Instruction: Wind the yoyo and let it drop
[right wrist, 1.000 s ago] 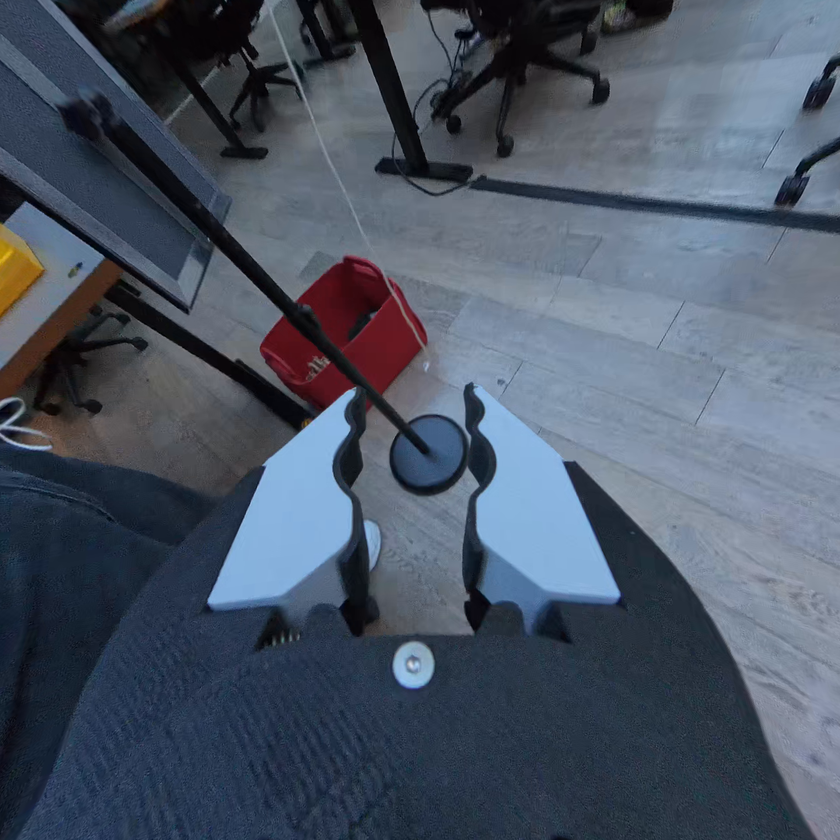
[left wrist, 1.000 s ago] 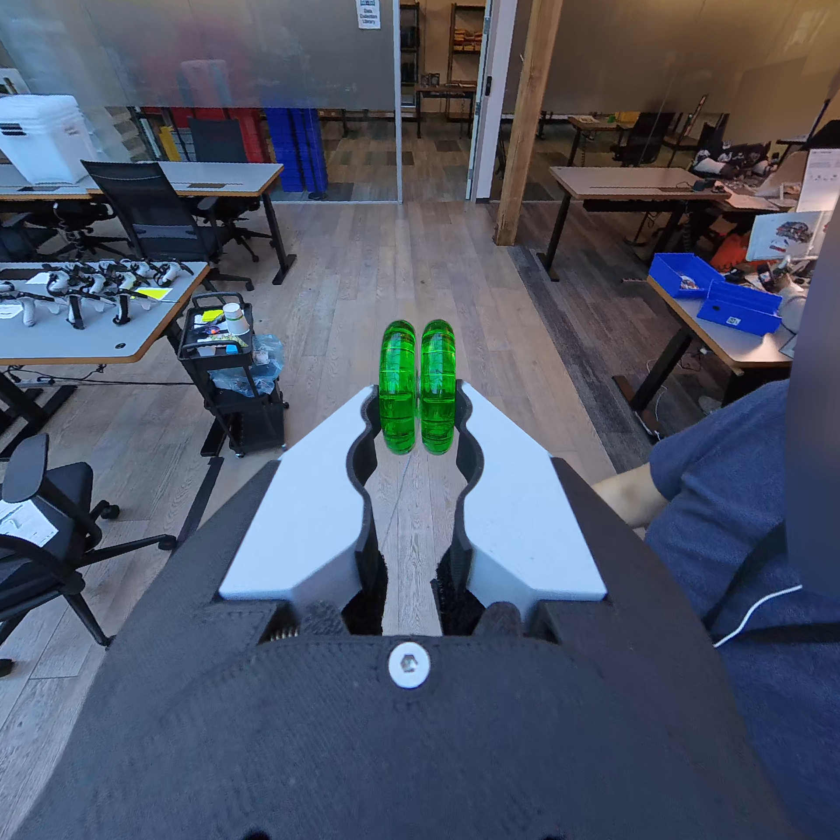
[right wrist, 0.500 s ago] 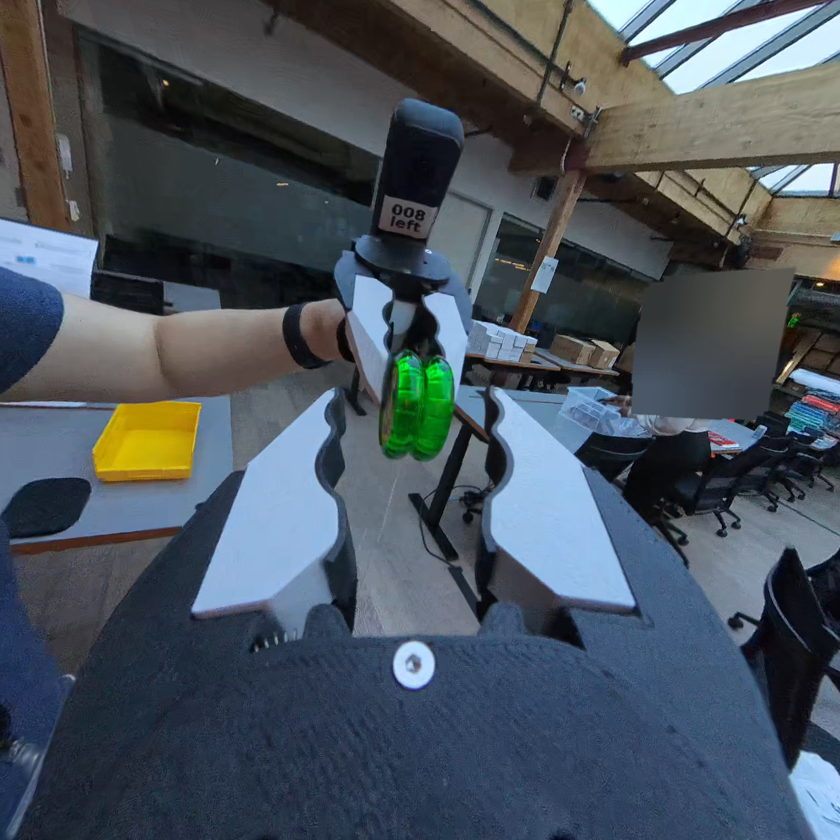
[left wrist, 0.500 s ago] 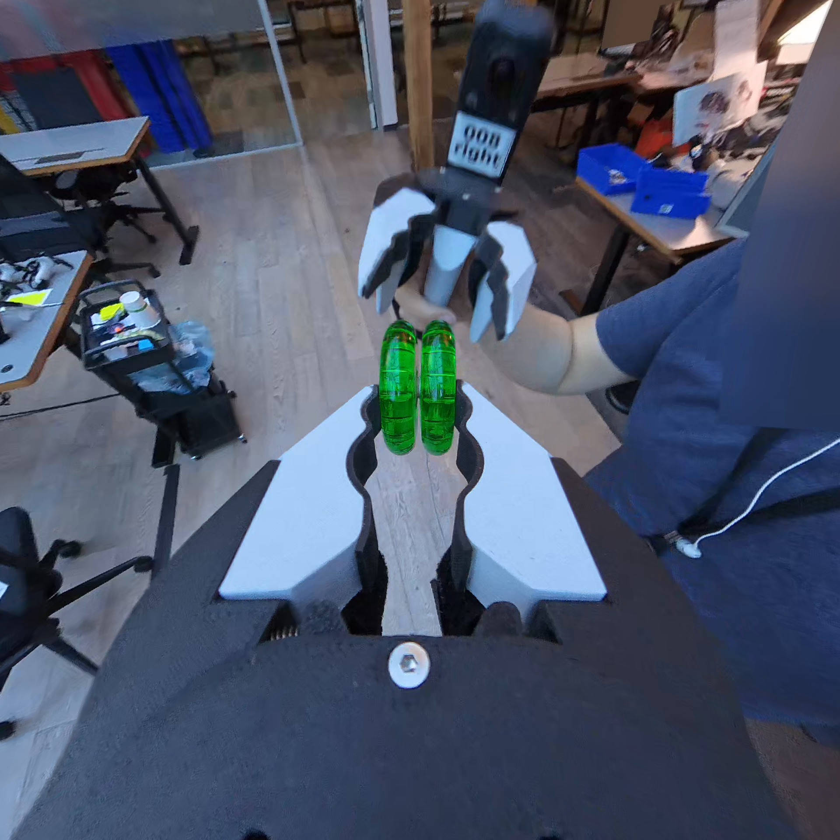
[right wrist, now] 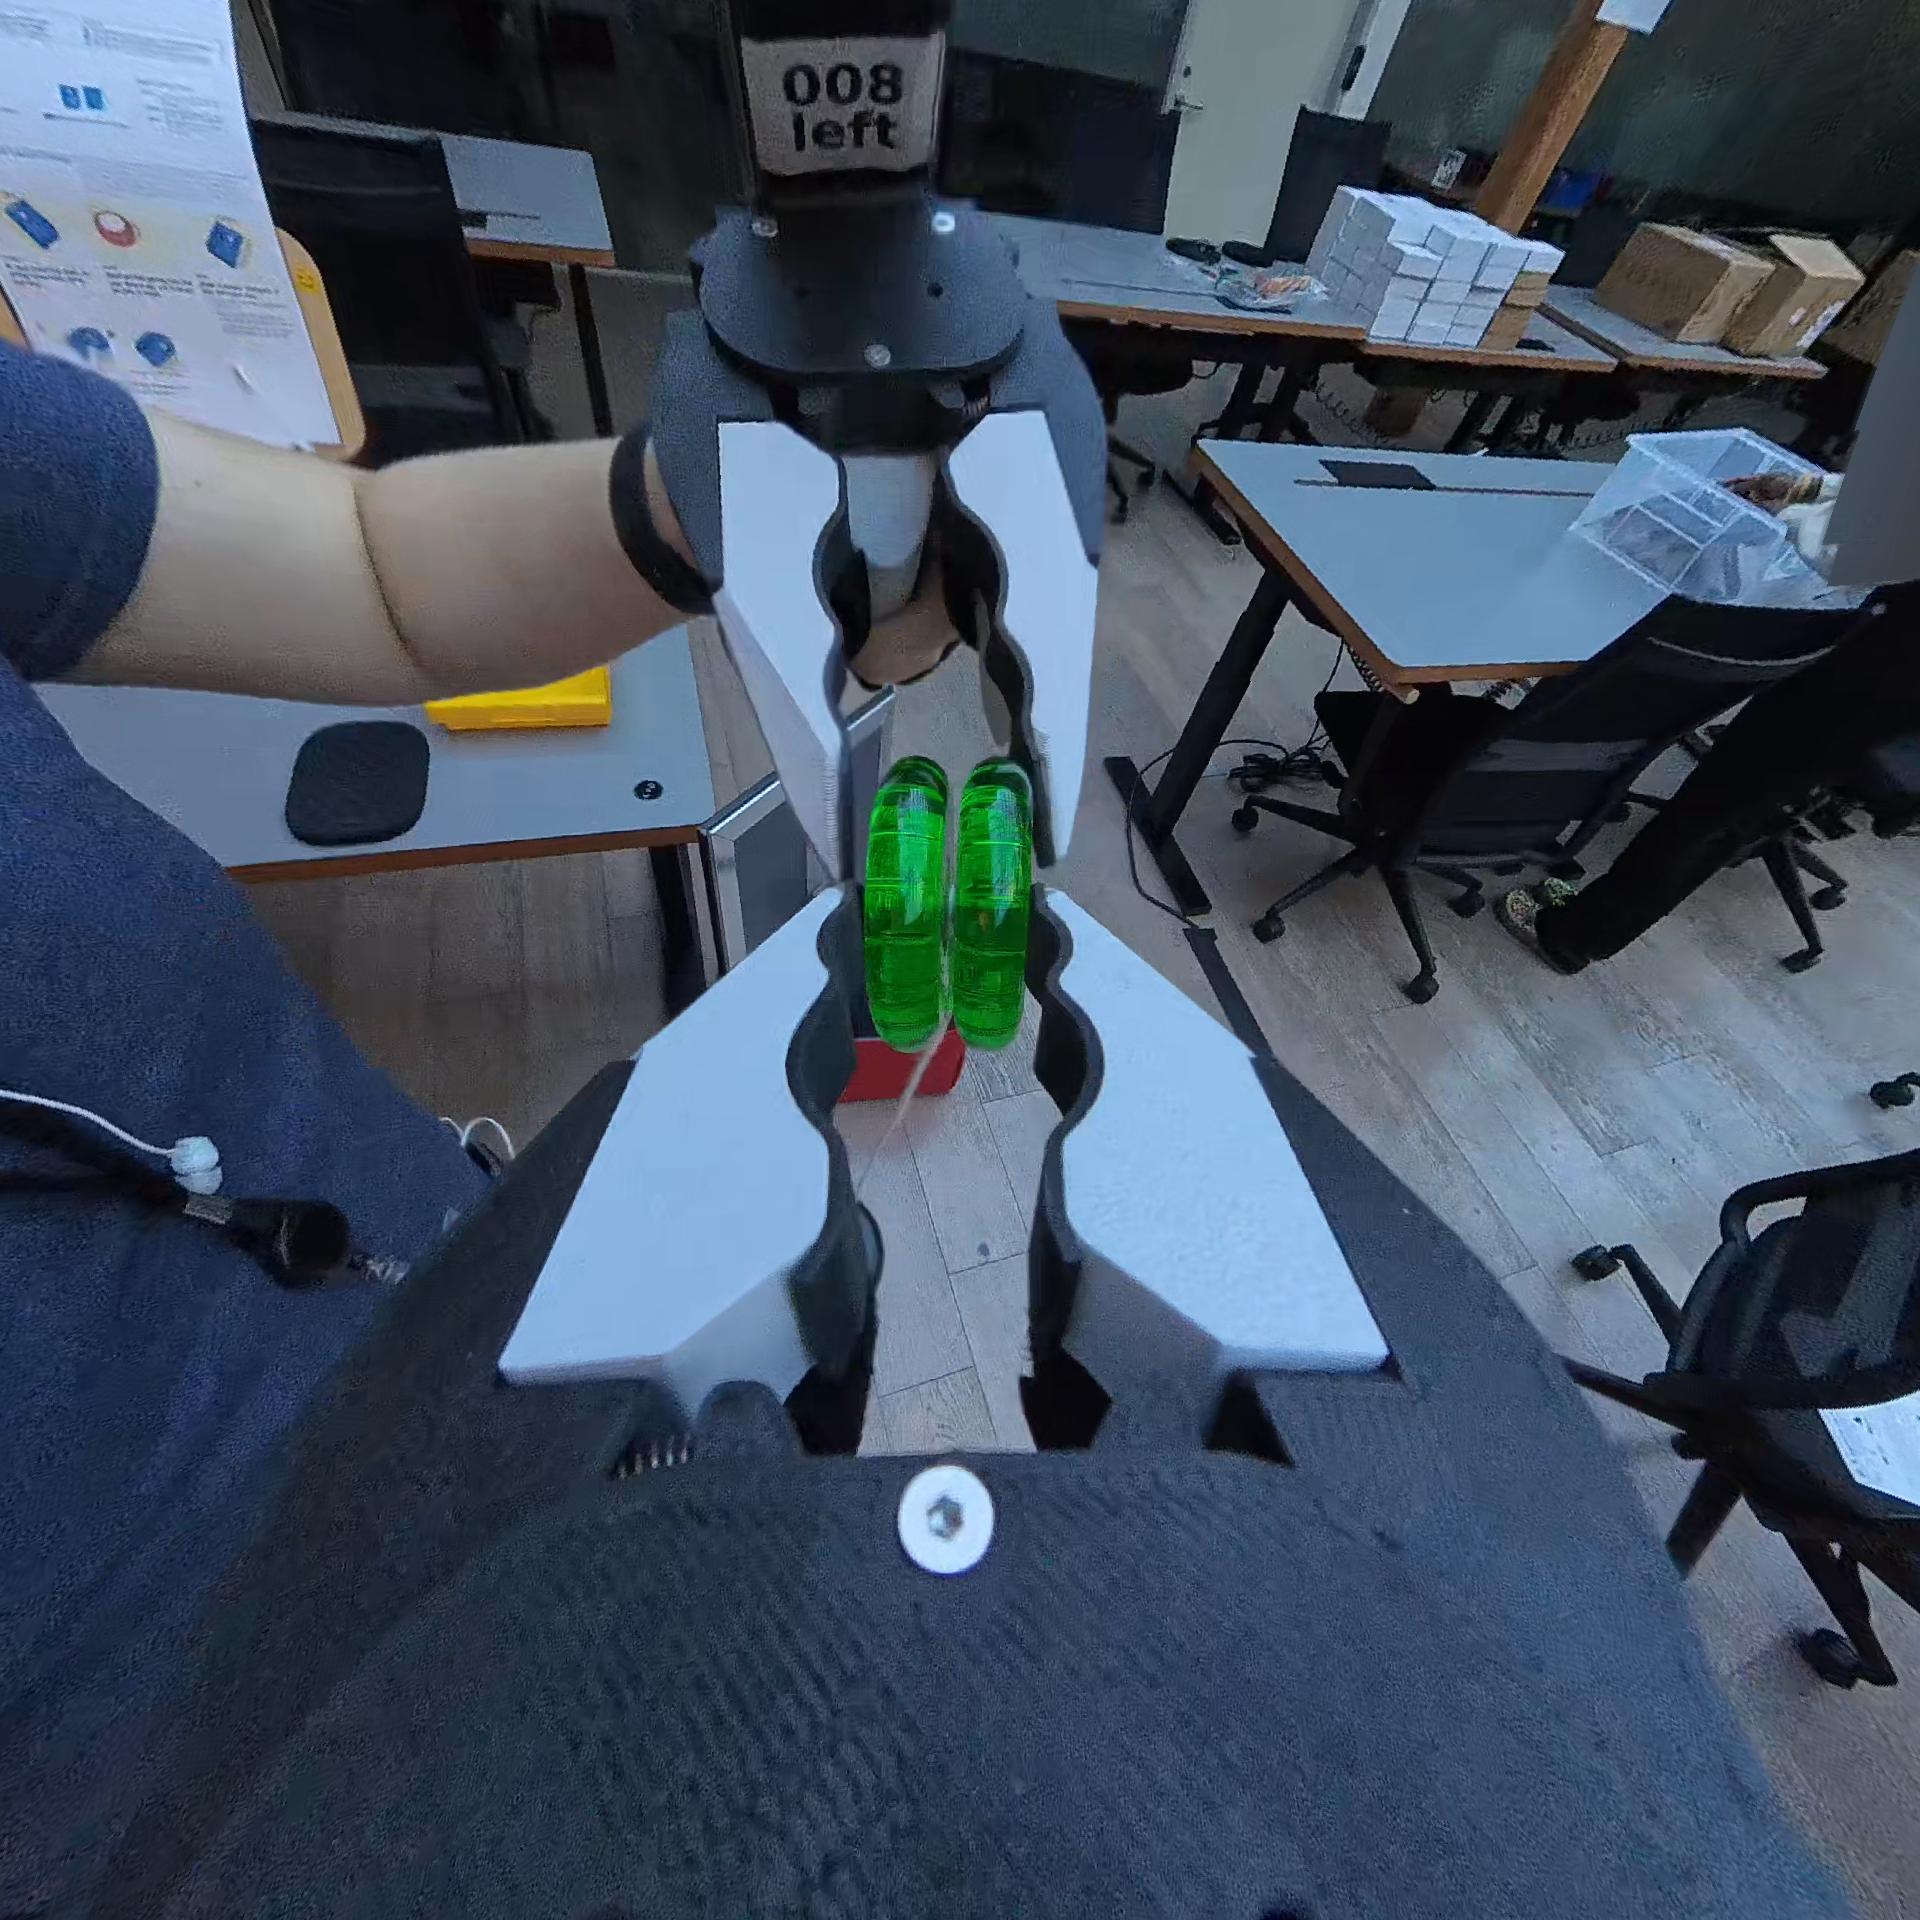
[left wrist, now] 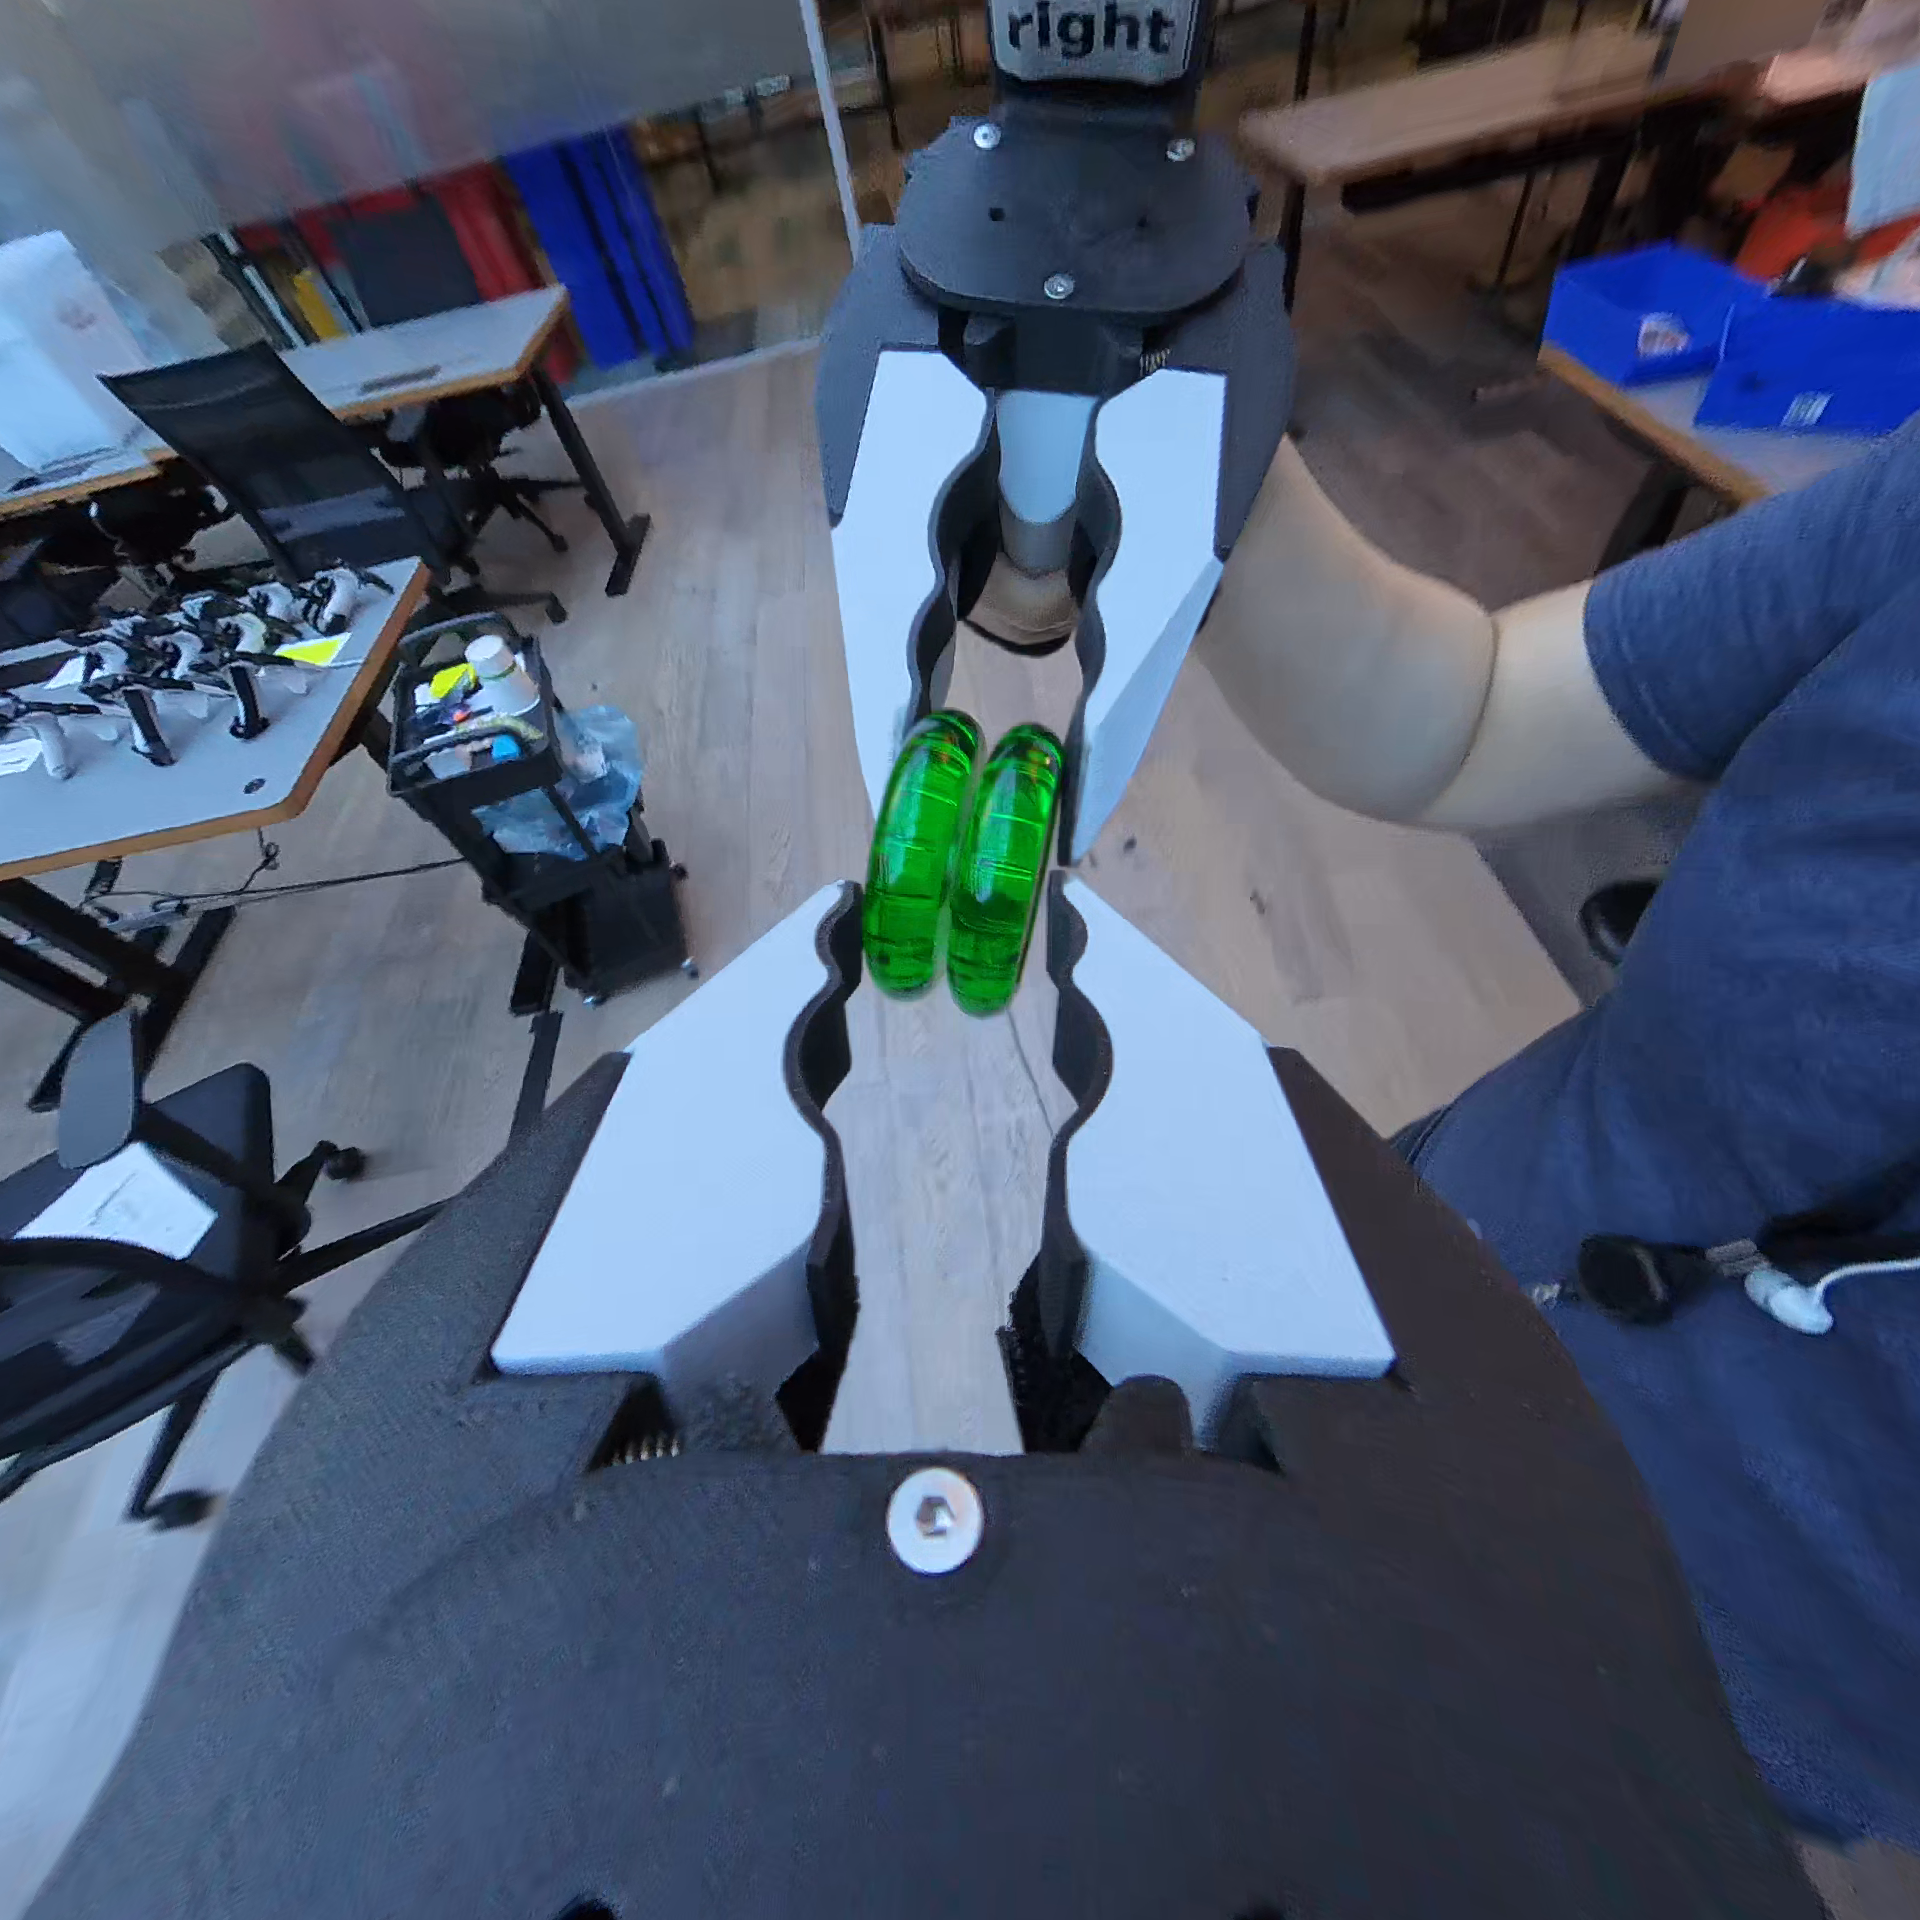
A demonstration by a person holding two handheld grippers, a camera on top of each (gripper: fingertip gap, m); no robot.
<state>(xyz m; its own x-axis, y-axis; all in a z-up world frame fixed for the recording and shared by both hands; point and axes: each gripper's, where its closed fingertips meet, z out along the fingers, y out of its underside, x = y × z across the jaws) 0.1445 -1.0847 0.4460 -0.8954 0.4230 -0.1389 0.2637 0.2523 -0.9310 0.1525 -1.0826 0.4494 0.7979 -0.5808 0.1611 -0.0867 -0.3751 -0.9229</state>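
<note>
Left wrist view: wooden floor [left wrist: 727, 665], desk [left wrist: 187, 758], black cart [left wrist: 561, 821].

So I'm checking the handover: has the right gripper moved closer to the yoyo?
Yes. In the left wrist view the right gripper has come in from above and now flanks the green yoyo, blocking the doorway behind.

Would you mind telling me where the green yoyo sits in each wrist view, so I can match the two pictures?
Left wrist view: green yoyo just above centre, clamped at this gripper's fingertips.
Right wrist view: green yoyo near centre, at this gripper's open fingertips.
Shared landmark: the person's navy shirt, at the right edge in the left view, left edge in the right.
</note>
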